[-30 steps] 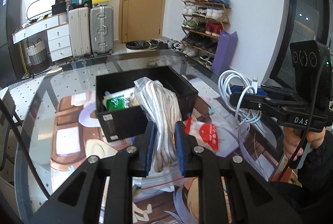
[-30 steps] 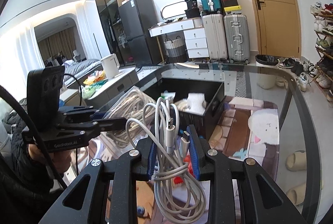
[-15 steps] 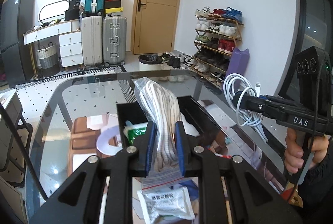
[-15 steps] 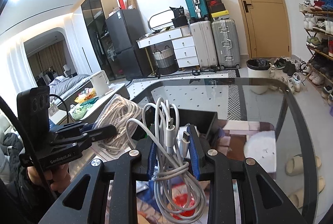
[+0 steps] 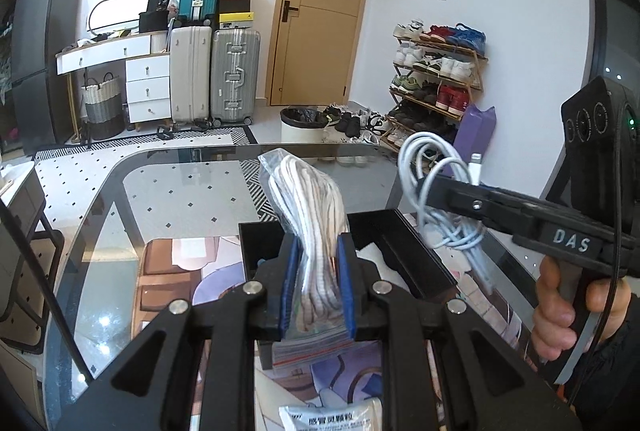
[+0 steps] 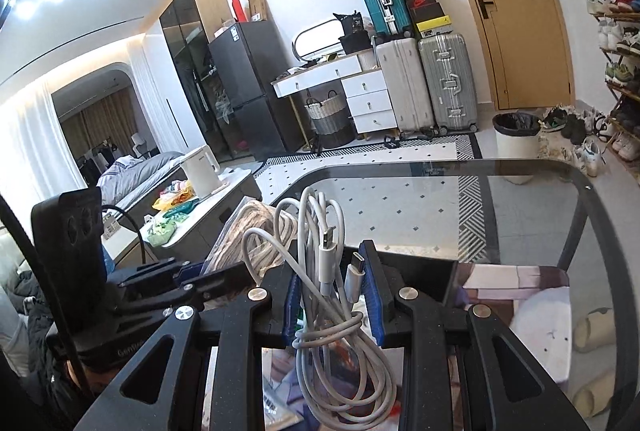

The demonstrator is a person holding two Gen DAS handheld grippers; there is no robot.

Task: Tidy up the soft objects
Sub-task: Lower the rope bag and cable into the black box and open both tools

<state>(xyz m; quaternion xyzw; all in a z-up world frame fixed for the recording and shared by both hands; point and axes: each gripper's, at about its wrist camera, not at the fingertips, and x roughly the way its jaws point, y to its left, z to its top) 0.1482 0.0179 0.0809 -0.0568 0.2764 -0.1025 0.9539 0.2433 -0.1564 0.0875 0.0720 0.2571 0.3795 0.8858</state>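
The left gripper [image 5: 317, 283] is clamped on a clear bag of pale rope [image 5: 310, 207]. The right gripper [image 6: 333, 295] is clamped on a loose bundle of white cables [image 6: 326, 271], its loops hanging below the blue pads. Both loads are held in the air above the black box [image 5: 404, 251], which sits open on the glass table [image 5: 132, 215].

A second ago the box lay well ahead of both grippers, its whole opening in view. Now only its far rim and right wall show past the left gripper, and in the right view its rim [image 6: 424, 263] sits just behind the pads. Both loads have risen and moved in over the box. Likely the carry is nearly done and the drop comes next. A white sachet [image 5: 332, 419] lies on the table, nearer than the box.
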